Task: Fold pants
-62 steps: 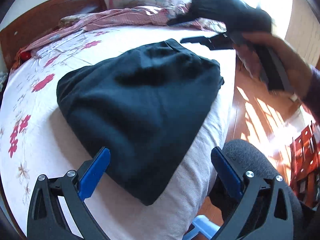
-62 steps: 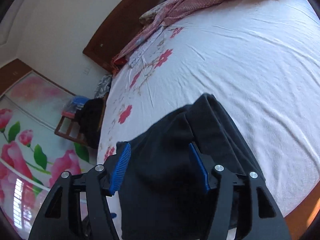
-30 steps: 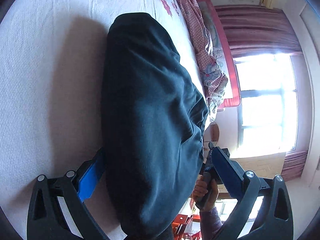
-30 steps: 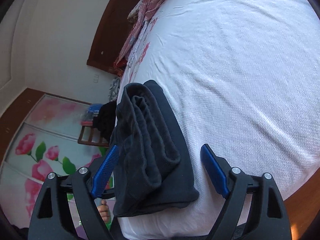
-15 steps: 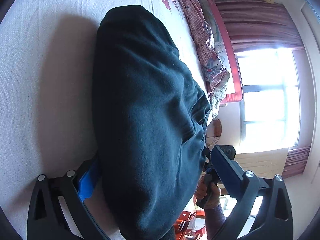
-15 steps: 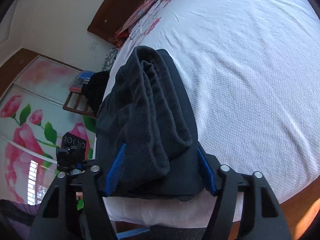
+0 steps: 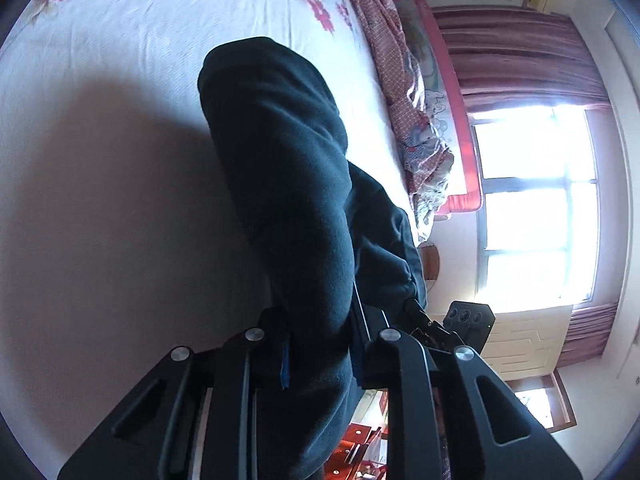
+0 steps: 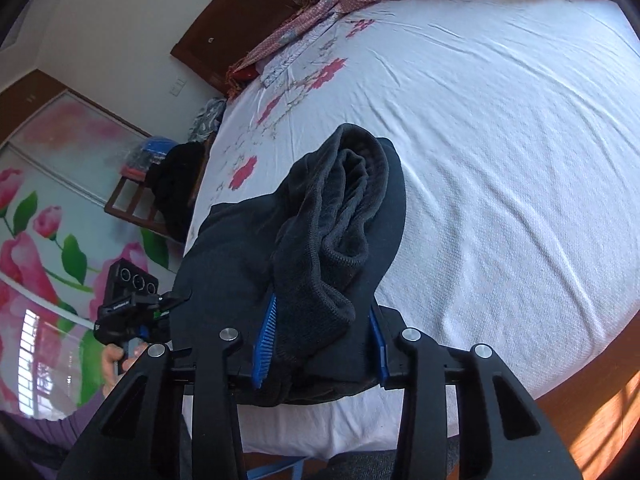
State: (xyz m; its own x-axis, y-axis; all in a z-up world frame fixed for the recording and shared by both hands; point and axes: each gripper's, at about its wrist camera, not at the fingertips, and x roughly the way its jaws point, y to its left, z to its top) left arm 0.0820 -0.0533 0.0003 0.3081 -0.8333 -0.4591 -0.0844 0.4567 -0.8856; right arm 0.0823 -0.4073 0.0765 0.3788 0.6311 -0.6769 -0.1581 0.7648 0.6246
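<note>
Pants (image 8: 320, 264) pinched between both closing jaws.

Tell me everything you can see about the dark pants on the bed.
The pants are dark, thick, fleecy knit, bunched into a folded bundle with layered edges showing. One end sags onto the white bedsheet near the bed's edge. The left gripper and right gripper are closing on the bundle, cloth between their jaws.
</note>
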